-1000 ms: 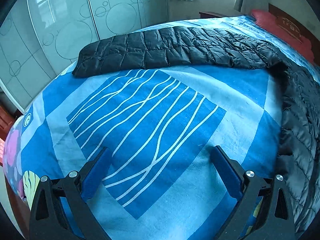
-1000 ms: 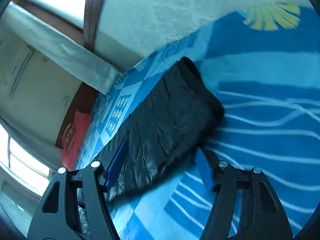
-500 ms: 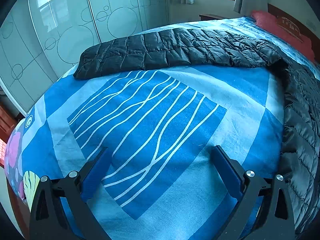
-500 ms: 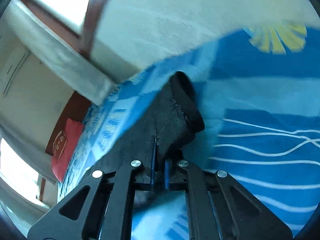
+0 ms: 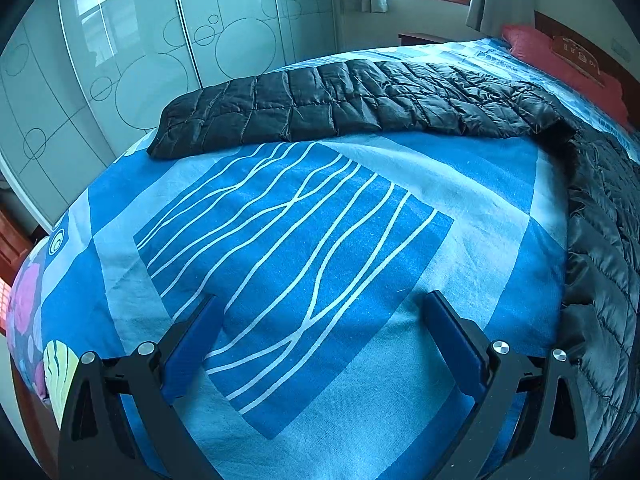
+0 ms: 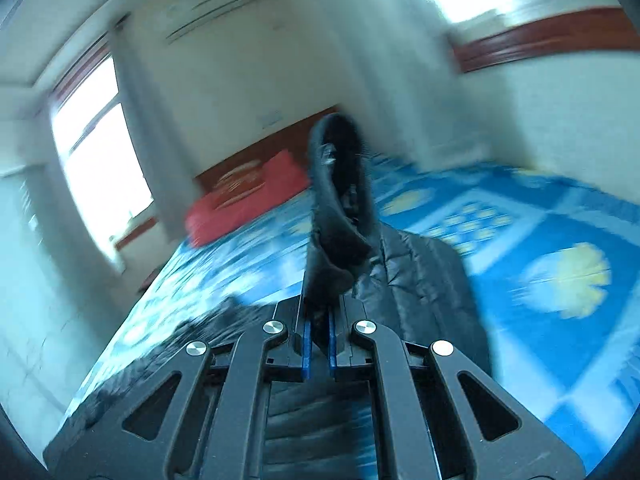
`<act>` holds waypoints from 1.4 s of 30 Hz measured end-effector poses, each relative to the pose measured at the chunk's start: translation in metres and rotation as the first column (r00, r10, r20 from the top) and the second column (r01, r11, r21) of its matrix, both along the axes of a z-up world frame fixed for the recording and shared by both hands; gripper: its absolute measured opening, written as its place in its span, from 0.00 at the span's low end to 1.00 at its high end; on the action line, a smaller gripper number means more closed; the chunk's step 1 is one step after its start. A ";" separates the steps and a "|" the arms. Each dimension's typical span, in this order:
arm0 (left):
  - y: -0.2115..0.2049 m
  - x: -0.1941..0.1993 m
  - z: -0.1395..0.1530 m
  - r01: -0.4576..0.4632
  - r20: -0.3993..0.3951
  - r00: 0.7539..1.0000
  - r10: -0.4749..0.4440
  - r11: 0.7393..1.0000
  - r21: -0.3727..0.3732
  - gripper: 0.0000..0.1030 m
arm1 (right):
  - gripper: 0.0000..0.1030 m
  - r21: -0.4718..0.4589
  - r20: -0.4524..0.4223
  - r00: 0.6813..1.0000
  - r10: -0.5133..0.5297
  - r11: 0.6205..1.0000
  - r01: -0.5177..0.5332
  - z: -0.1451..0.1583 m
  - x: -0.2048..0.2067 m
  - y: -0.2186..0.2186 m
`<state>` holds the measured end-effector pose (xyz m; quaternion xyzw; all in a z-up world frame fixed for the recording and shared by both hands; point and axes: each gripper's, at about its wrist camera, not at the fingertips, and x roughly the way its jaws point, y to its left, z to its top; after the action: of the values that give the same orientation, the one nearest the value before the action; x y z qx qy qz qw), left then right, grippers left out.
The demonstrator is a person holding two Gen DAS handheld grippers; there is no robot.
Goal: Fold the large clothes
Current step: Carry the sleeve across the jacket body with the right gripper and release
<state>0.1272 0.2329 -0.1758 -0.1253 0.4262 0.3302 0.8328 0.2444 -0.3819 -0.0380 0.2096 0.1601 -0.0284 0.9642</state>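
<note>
Our right gripper [image 6: 318, 344] is clamped on a sleeve cuff [image 6: 340, 200] of the black puffer jacket [image 5: 360, 100], lifted above the blue bedsheet [image 5: 320, 240], while our left gripper [image 5: 320, 320] hovers with jaws apart, the jacket stretching beyond and right of them.

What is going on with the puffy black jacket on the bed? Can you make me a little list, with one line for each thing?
place: bed with a blue patterned sheet
clothing: black puffy jacket, one sleeve stretched flat across the sheet
right claw: shut on the jacket's other sleeve end, held up off the bed
left claw: open, nothing between its fingers, over bare sheet
pillow: red pillow at the head of the bed
picture quality: right view blurred
</note>
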 end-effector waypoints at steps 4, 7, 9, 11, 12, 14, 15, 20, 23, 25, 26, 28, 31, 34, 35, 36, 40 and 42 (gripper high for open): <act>0.001 -0.001 0.000 0.001 0.007 1.000 -0.001 1.000 0.000 0.96 | 0.06 -0.035 -0.050 0.990 0.129 0.991 -0.130 -0.007 0.034 0.089; 0.001 0.000 0.000 0.002 0.007 1.000 -0.002 1.000 0.004 0.96 | 0.06 -0.068 -0.088 0.974 0.209 0.974 -0.216 -0.016 0.052 0.149; 0.001 0.000 -0.001 0.003 0.009 1.000 -0.003 1.000 0.005 0.96 | 0.05 -0.082 -0.114 0.959 0.260 0.959 -0.270 -0.023 0.063 0.186; 0.001 0.000 -0.001 0.003 0.011 1.000 -0.003 1.000 0.006 0.96 | 0.05 -0.091 -0.138 0.944 0.300 0.945 -0.314 -0.028 0.072 0.219; 0.001 0.000 -0.001 0.003 0.013 1.000 -0.003 1.000 0.006 0.96 | 0.05 -0.093 -0.155 0.934 0.322 0.936 -0.339 -0.033 0.076 0.238; 0.000 -0.001 -0.001 0.004 0.014 1.000 -0.004 1.000 0.007 0.96 | 0.05 -0.099 -0.189 0.913 0.361 0.918 -0.383 -0.044 0.085 0.273; 0.001 -0.001 -0.001 0.004 0.015 1.000 -0.004 1.000 0.006 0.96 | 0.05 -0.101 -0.203 0.906 0.372 0.912 -0.397 -0.049 0.091 0.282; 0.001 -0.002 -0.001 0.004 0.022 1.000 -0.004 1.000 0.002 0.96 | 0.06 -0.110 -0.291 0.862 0.415 0.880 -0.461 -0.081 0.110 0.329; 0.001 -0.002 -0.001 0.004 0.022 1.000 -0.004 1.000 0.003 0.96 | 0.06 -0.099 -0.340 0.836 0.431 0.868 -0.487 -0.097 0.119 0.349; 0.001 -0.002 -0.001 0.004 0.021 1.000 -0.004 1.000 0.003 0.96 | 0.06 -0.093 -0.369 0.818 0.442 0.858 -0.506 -0.108 0.123 0.363; 0.001 -0.002 -0.001 0.004 0.021 1.000 -0.004 1.000 0.004 0.96 | 0.08 -0.094 -0.385 0.809 0.445 0.853 -0.514 -0.111 0.125 0.367; 0.001 -0.002 -0.001 0.004 0.021 1.000 -0.004 1.000 0.004 0.96 | 0.12 -0.096 -0.436 0.782 0.446 0.841 -0.533 -0.120 0.131 0.380; 0.001 -0.002 -0.001 0.004 0.021 1.000 -0.004 1.000 0.003 0.96 | 0.30 -0.075 -0.457 0.751 0.476 0.821 -0.566 -0.122 0.129 0.383; 0.001 -0.002 -0.001 0.004 0.021 1.000 -0.004 1.000 0.003 0.96 | 0.57 -0.027 -0.391 0.745 0.540 0.803 -0.596 -0.104 0.111 0.372; 0.001 -0.002 -0.001 0.004 0.021 1.000 -0.004 1.000 0.004 0.96 | 0.57 -0.021 -0.366 0.747 0.556 0.797 -0.603 -0.093 0.101 0.361; 0.001 -0.002 -0.001 0.004 0.020 1.000 -0.005 1.000 0.004 0.96 | 0.57 -0.016 -0.350 0.749 0.564 0.795 -0.606 -0.087 0.096 0.352; 0.002 -0.002 -0.001 0.004 0.020 1.000 -0.005 1.000 0.005 0.96 | 0.47 -0.066 -0.280 0.823 0.494 0.846 -0.530 -0.051 0.080 0.271; 0.002 -0.002 -0.001 0.004 0.018 1.000 -0.005 1.000 0.008 0.96 | 0.38 -0.096 -0.279 0.876 0.393 0.896 -0.433 -0.040 0.086 0.211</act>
<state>0.1252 0.2350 -0.1764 -0.1239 0.4178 0.3289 0.8378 0.3300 -0.1709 -0.0784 0.0892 0.3197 0.1396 0.9329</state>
